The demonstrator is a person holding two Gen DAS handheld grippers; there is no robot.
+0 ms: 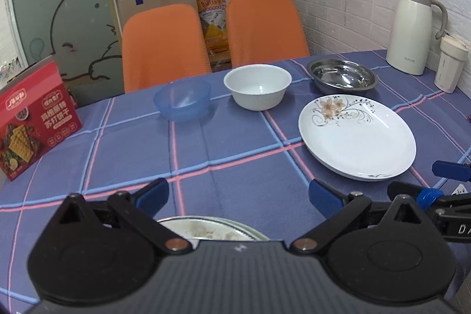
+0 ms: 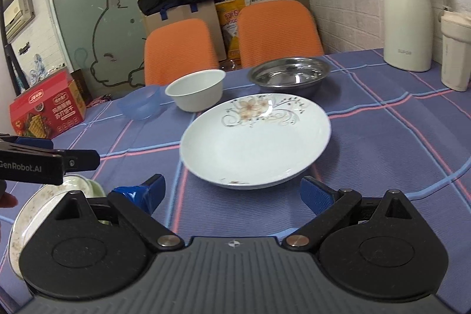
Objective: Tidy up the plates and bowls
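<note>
My left gripper (image 1: 238, 196) is open and hovers over a speckled plate (image 1: 212, 229) at the table's near edge, most of it hidden under the gripper body. The same speckled plate (image 2: 32, 211) carries a pale green dish (image 2: 92, 187). My right gripper (image 2: 234, 192) is open, just short of the near rim of a white flowered plate (image 2: 256, 140), which lies right of centre (image 1: 356, 134). Behind it stand a blue plastic bowl (image 1: 182, 99), a white bowl (image 1: 257, 86) and a steel bowl (image 1: 343, 75), all empty.
A white thermos jug (image 1: 412, 28) and a lidded cup (image 1: 452, 66) stand at the far right by the brick wall. A red cracker box (image 1: 35, 122) sits at the left edge. Two orange chairs (image 1: 164, 49) face the far side of the blue checked tablecloth (image 1: 235, 149).
</note>
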